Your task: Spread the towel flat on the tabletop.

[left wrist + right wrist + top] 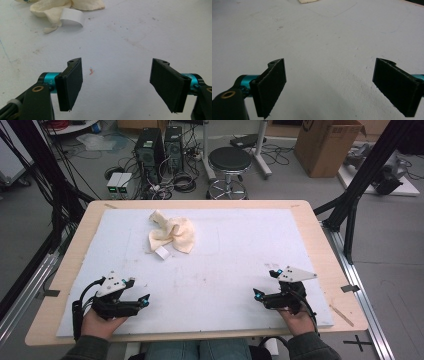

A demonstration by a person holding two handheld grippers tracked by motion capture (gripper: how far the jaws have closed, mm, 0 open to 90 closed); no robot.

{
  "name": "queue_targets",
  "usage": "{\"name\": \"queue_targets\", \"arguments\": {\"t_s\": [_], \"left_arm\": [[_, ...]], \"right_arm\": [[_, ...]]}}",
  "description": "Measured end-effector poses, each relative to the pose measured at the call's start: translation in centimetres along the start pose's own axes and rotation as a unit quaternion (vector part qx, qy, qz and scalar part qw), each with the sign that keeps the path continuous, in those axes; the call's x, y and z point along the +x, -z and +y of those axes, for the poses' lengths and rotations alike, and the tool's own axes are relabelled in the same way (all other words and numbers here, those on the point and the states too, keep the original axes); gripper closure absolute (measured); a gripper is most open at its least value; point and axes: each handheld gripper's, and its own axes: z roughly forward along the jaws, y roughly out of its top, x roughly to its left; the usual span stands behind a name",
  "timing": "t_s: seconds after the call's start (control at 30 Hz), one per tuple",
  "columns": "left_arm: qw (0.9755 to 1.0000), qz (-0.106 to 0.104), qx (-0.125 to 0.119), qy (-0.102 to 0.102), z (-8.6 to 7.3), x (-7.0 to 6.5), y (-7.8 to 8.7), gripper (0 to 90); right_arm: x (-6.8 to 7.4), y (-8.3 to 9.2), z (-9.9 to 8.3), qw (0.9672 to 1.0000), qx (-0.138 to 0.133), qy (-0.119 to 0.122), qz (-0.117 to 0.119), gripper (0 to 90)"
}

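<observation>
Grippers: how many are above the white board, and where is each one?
2. The left gripper is at the near left of the white board, jaws open. The right gripper is at the near right, jaws open. A crumpled cloth lies farther back.

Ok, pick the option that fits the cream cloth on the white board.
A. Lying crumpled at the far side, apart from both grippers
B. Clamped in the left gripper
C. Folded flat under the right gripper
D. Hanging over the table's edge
A: the cream cloth lies crumpled far up the white board, while the left gripper and right gripper sit near the person, jaws wide open and empty.
</observation>
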Motion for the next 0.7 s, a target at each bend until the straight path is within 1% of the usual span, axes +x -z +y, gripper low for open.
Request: {"name": "queue_targets", "arguments": {"t_s": [0.07,0.27,0.33,0.37,0.4,0.43,0.5,0.57,0.67,0.7], "left_arm": [[1.0,-0.001,0.0,0.001,0.1,0.0,-0.1,27.5],[1.0,-0.005,-0.001,-0.006,0.6,0.0,-0.3,27.5],[0.9999,-0.012,0.003,-0.006,1.1,0.2,-0.6,27.5],[0.9999,-0.012,0.003,-0.006,1.1,0.2,-0.6,27.5],[0.9999,-0.014,0.0,-0.001,1.4,0.2,-0.8,27.5],[0.9999,-0.015,0.003,-0.003,1.8,0.3,-0.9,27.5],[0.9999,-0.015,0.004,-0.004,2.0,0.3,-0.9,27.6],[0.9998,-0.021,0.004,-0.003,2.5,0.4,-1.2,28.5],[0.9997,-0.026,0.006,0.0,3.5,0.8,-2.1,28.5],[0.9997,-0.026,0.006,0.0,3.5,0.8,-2.1,28.5]], "right_arm": [[0.0,-0.1,0.0,1.0,-0.001,-0.002,0.0,11.0],[-0.1,0.0,0.1,1.0,-0.004,0.0,0.001,11.0],[-0.1,0.0,0.1,1.0,-0.003,-0.002,0.001,11.0],[-0.1,0.0,0.1,1.0,-0.003,-0.002,0.001,11.0],[-0.1,0.0,0.1,1.0,-0.005,-0.003,0.003,11.0],[-0.1,0.0,0.1,1.0,-0.004,-0.003,0.003,11.0],[-0.1,0.1,0.1,1.0,-0.007,-0.002,0.003,11.0],[-0.1,0.2,0.2,0.9999,-0.009,-0.003,0.004,11.0],[-0.1,0.2,0.2,0.9999,-0.012,-0.003,0.005,11.0],[-0.2,0.2,0.3,0.9999,-0.012,-0.001,0.006,11.0]]}}
